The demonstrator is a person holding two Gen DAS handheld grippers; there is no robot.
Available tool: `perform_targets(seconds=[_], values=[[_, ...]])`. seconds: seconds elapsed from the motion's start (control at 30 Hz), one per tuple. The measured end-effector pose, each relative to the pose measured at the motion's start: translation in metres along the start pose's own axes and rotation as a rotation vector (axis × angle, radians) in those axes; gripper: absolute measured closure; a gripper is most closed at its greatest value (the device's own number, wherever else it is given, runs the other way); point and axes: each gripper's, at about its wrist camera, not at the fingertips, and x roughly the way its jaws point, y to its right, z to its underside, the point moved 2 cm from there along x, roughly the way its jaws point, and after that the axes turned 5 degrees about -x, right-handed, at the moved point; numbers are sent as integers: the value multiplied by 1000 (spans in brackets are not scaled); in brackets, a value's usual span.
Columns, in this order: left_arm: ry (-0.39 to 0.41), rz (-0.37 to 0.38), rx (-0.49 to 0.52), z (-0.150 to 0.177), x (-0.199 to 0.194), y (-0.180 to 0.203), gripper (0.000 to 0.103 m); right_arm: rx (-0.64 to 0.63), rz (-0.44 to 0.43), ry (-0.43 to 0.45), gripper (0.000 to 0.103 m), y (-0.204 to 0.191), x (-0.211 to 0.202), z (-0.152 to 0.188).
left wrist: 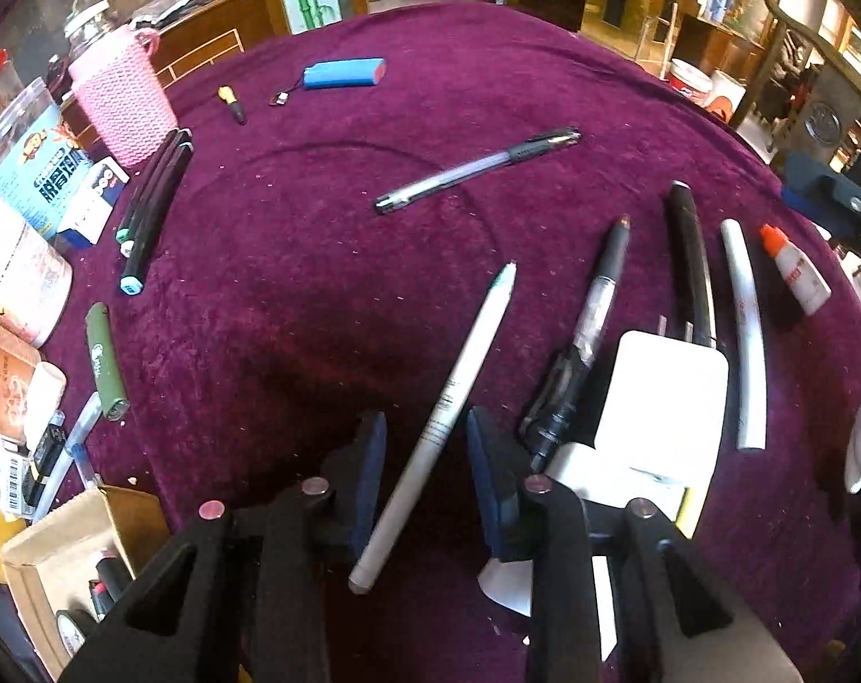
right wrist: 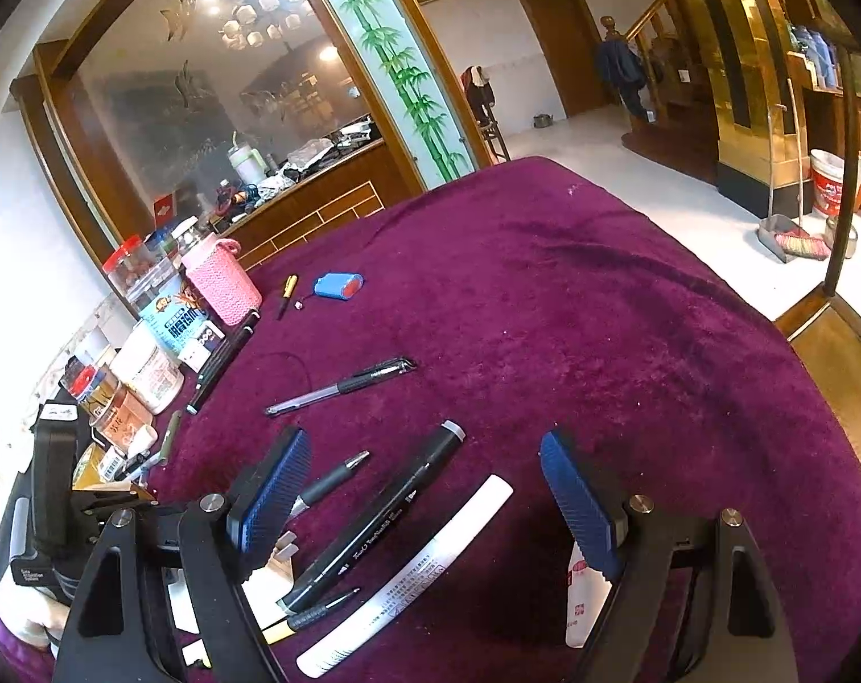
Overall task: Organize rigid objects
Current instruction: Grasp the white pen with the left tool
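Observation:
My left gripper (left wrist: 427, 455) points down at the purple cloth, its blue pads on either side of a white pen (left wrist: 476, 353). A gap shows on each side of the pen, so the pads do not press it. Right of it lie a grey pen (left wrist: 601, 284), a black marker (left wrist: 686, 262), a white marker (left wrist: 746, 330) and a white plug block (left wrist: 658, 398). My right gripper (right wrist: 430, 489) stands wide open above the black marker (right wrist: 396, 506) and white marker (right wrist: 430, 563), holding nothing. A clear gel pen (left wrist: 476, 171) lies further out.
Along the left edge stand a pink knit-sleeved jar (left wrist: 126, 97), tins, a row of black markers (left wrist: 157, 193), a green tube (left wrist: 106, 361) and an open cardboard box (left wrist: 60, 558). A blue battery pack (left wrist: 345, 74) lies at the back; a small glue bottle (left wrist: 794, 267) lies right.

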Motion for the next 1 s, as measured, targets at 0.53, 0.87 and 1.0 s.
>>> perform_targets(seconds=[0.53, 0.87, 1.0], values=[[11, 129, 168, 6, -2, 1, 76, 5, -10, -37, 17, -2, 7, 5], [53, 117, 7, 1, -5, 1, 96, -23, 25, -48, 17, -4, 12, 7], [131, 170, -64, 7, -34, -9, 96, -16, 25, -46, 17, -1, 12, 7]])
